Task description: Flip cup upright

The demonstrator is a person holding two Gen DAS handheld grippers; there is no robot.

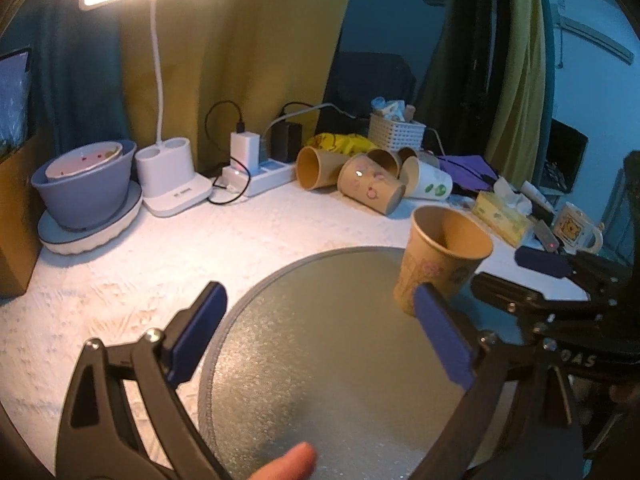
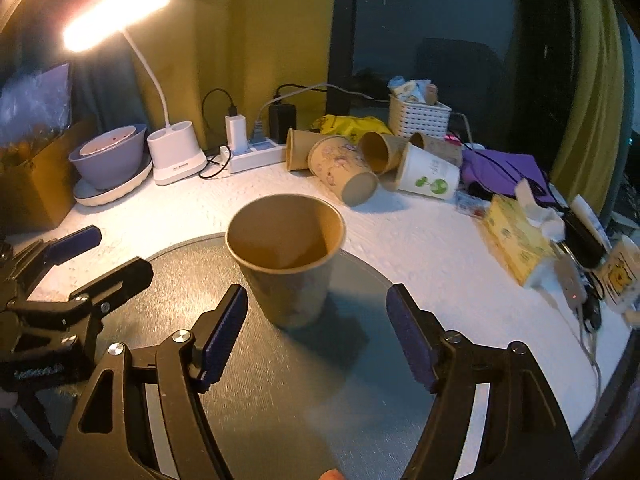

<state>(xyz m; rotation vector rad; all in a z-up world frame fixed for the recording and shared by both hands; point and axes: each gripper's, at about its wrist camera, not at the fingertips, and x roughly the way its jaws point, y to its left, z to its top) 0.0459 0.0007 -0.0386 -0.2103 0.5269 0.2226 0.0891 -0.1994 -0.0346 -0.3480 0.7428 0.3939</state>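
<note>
cup (image 2: 285,258) | upright, mouth up, on grey disc (image 2: 280,380) just ahead of right gripper (image 2: 316,336) | both tongs spread wide, empty (left gripper (image 1: 320,332) too) | flip looks done

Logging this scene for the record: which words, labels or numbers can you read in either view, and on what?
"OAS": partial white letters on the right gripper body, seen at the left wrist view's right edge.
Upright paper cup: pink printed pattern, unreadable.
White cup with green print: small marks, blurred.
Mug: cartoon picture only.
Tissue box: print too small.
</note>
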